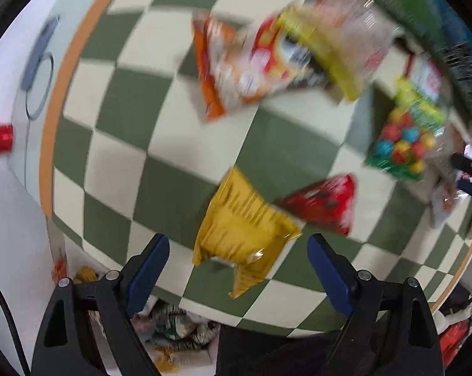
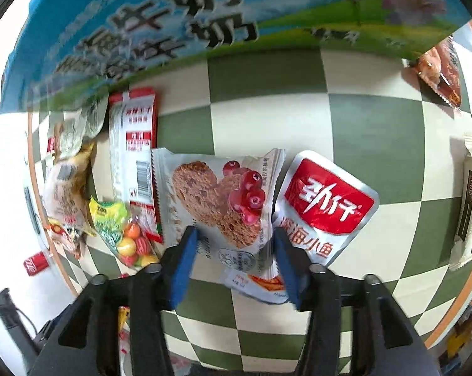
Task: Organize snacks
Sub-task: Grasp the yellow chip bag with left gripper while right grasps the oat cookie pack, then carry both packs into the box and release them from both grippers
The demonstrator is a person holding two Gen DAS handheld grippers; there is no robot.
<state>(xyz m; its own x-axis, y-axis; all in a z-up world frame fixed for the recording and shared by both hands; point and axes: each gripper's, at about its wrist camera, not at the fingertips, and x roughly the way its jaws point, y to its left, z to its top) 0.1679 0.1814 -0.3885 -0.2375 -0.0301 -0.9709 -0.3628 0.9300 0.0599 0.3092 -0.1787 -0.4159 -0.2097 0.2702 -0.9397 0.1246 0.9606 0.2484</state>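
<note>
While the right gripper (image 2: 232,250) straddles the cookie packet (image 2: 217,206) unclosed—left gripper (image 1: 239,269) open over the yellow pouch (image 1: 242,232)—closing likely comes next.

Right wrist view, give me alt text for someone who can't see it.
The right tool has its blue-padded fingers either side of a white cranberry-cookie packet on a green-and-cream checkered tablecloth; whether it grips is unclear. A white pouch with a red logo lies just right of it, and a blue-and-green printed carton stands behind.
</note>
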